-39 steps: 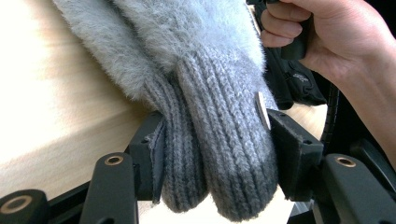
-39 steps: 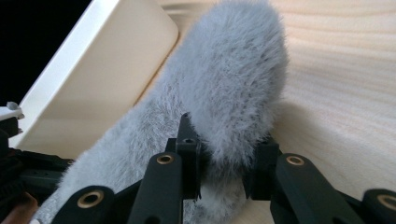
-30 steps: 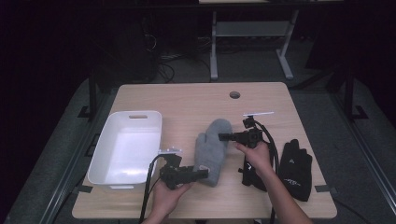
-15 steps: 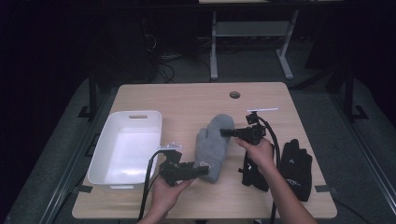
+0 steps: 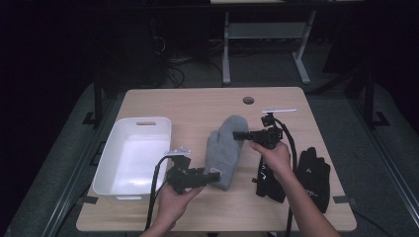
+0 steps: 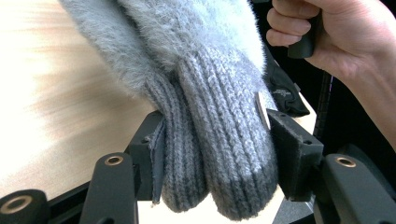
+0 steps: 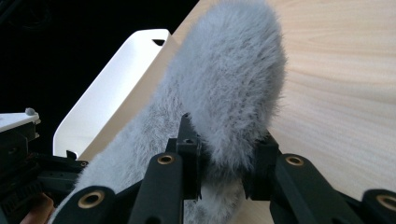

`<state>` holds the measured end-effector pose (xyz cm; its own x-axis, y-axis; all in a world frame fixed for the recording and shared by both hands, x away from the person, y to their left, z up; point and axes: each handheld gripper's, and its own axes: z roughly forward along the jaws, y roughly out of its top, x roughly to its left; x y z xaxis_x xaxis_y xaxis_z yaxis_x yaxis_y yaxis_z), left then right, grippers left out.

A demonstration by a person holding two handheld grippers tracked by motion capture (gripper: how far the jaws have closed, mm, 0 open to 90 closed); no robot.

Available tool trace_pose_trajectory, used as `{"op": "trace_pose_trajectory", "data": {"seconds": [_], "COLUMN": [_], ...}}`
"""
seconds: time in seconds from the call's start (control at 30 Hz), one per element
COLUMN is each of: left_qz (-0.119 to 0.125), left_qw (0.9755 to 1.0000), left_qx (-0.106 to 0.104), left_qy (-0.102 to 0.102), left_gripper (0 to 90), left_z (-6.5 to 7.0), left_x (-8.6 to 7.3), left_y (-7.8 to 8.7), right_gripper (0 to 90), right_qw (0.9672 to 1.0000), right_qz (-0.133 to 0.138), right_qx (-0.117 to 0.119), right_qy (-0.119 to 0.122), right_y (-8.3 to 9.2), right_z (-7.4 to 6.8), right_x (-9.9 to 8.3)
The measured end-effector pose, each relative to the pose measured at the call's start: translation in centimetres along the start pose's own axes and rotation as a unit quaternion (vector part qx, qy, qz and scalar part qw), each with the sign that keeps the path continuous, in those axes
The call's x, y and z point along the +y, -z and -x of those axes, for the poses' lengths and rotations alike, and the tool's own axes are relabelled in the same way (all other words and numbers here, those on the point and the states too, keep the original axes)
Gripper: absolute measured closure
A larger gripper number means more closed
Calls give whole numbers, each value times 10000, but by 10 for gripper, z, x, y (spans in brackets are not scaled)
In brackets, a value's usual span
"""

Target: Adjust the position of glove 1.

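Observation:
A fluffy grey mitten (image 5: 223, 148) with a knitted cuff lies stretched on the wooden table (image 5: 197, 106) in the high view. My left gripper (image 5: 213, 176) is shut on the knitted cuff (image 6: 219, 154), whose ribbed folds sit squeezed between the two jaws. My right gripper (image 5: 237, 135) is shut on the fuzzy fingertip end (image 7: 233, 93), pinching the fur between its pads. Each gripper is held by one of the person's hands, which come in from the bottom edge.
A white plastic bin (image 5: 133, 155) stands at the table's left. A black glove (image 5: 269, 180) lies under the right forearm and another black glove (image 5: 314, 175) near the right edge. A round cable hole (image 5: 248, 100) is at the back.
Both grippers have held the mitten throughout. The left gripper slid slightly right and nearer with the cuff; the right gripper shifted a little right with the tip.

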<state>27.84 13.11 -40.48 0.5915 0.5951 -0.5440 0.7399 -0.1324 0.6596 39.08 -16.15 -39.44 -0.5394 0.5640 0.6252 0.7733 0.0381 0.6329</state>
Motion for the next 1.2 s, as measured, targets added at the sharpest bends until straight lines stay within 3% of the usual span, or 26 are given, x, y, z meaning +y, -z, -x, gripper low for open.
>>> {"op": "trace_pose_trajectory", "data": {"seconds": [0.43,1.2], "left_qz": [146,408], "left_qw": [9998,9991], "left_qx": [-23,23], "left_qy": [-136,-82], "left_gripper": [434,432], "left_z": [4,-12], "left_x": [15,32], "left_y": [21,69], "right_gripper": [722,725], "right_qw": [9998,9988], "right_qz": [104,66], "right_qx": [53,215], "right_qy": [169,438], "right_y": [6,-20], "right_z": [-22,-63], "right_x": [20,60]}}
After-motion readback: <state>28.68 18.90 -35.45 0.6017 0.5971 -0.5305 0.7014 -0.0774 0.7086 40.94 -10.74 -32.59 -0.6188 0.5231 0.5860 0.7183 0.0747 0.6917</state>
